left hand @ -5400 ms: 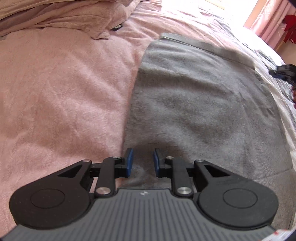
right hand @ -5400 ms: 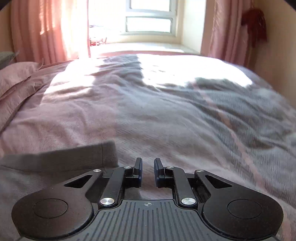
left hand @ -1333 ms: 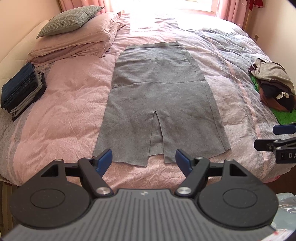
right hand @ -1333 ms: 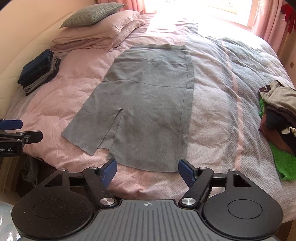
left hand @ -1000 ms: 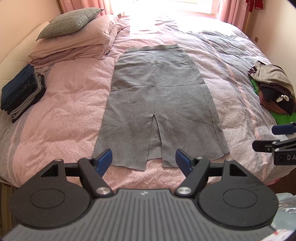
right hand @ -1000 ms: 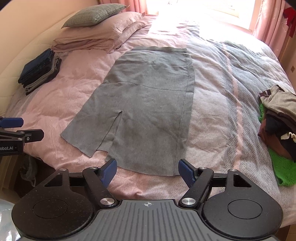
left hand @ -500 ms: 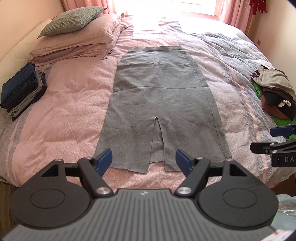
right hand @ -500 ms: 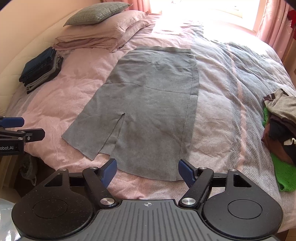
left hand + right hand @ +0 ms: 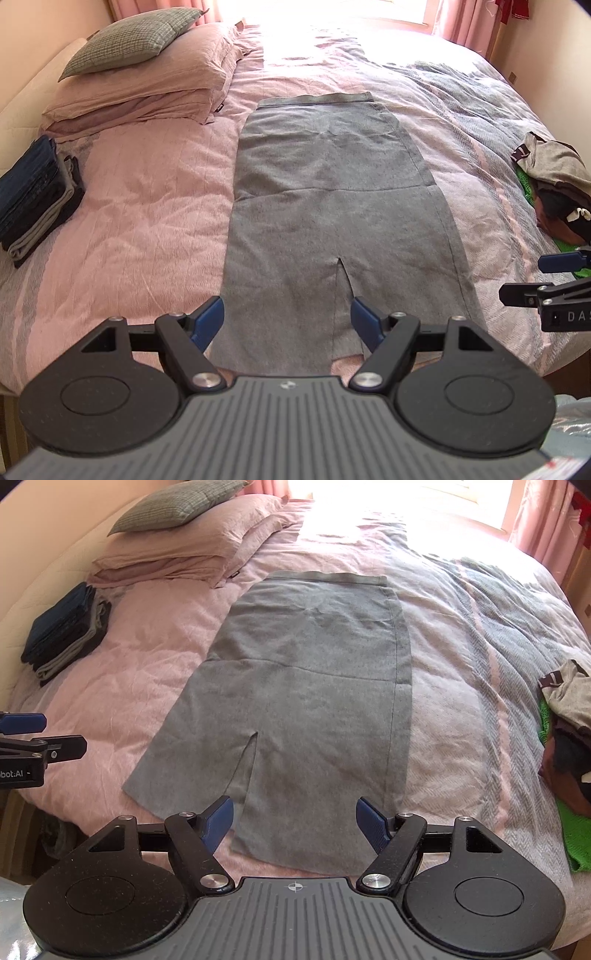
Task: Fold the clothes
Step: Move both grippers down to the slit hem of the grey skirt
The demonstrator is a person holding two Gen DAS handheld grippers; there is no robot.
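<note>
Left tongs [image 9: 287, 319] spread wide, empty, above the hem's left corner. Grey skirt [image 9: 332, 206] lies flat mid-bed [image 9: 147, 192], waistband far, slit hem near: soft knit, light, limp, will likely drape and drag on the quilt. Pinch both hem corners. Right tongs [image 9: 295, 821] also spread, empty.

Only the tools carry lettering: the right gripper [image 9: 561, 286] shows white "DAS" on its black body (cut off at the edge), and the left gripper [image 9: 37, 734] reads "bot:AI", its start cropped.
</note>
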